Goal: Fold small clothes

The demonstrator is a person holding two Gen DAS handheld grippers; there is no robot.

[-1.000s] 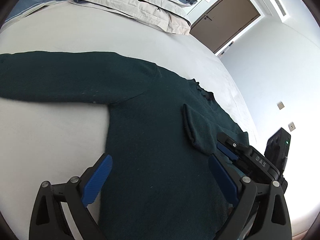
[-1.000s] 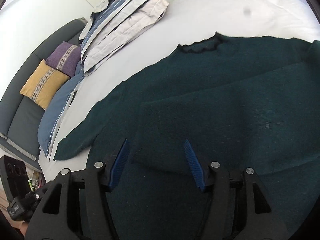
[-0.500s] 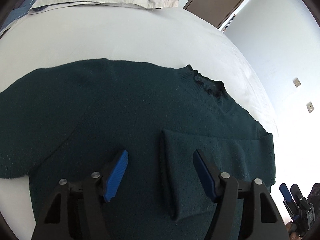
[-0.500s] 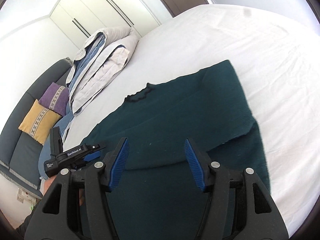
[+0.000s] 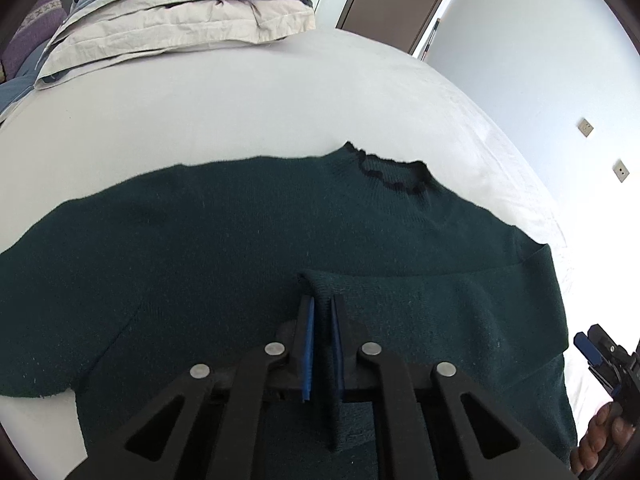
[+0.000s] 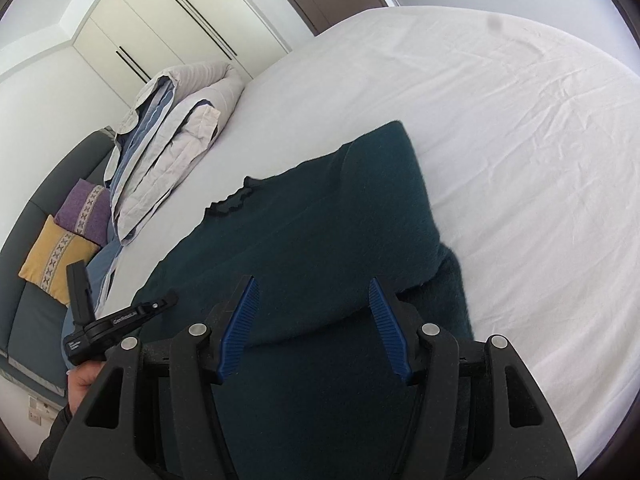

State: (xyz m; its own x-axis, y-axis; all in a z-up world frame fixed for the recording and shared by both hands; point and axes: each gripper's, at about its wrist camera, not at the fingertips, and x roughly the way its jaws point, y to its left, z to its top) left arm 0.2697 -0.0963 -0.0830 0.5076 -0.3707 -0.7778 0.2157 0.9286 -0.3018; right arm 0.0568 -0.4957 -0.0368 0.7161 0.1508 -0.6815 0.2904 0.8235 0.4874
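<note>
A dark green sweater point(image 5: 248, 240) is spread flat on the white bed point(image 5: 224, 100) and fills the lower half of the left wrist view. Its frilly collar point(image 5: 394, 176) is seen right of the middle of that frame. One sleeve point(image 5: 460, 300) is folded across the body of the sweater, from the right edge toward the middle. The left gripper point(image 5: 321, 344) is seen at the bottom middle, and its jaws have just been closing. They are now pressed together on the cuff end of the folded sleeve, with the dark cloth pinched between the blue pads.

In the right wrist view, the right gripper point(image 6: 312, 328) is held over the sweater at the bottom of the frame. Its jaws are kept apart, and nothing is pinched between them. Folded bedding point(image 6: 172, 148) is piled at the upper left. Two cushions point(image 6: 68, 236) are seen at the left edge, one purple and one yellow.
</note>
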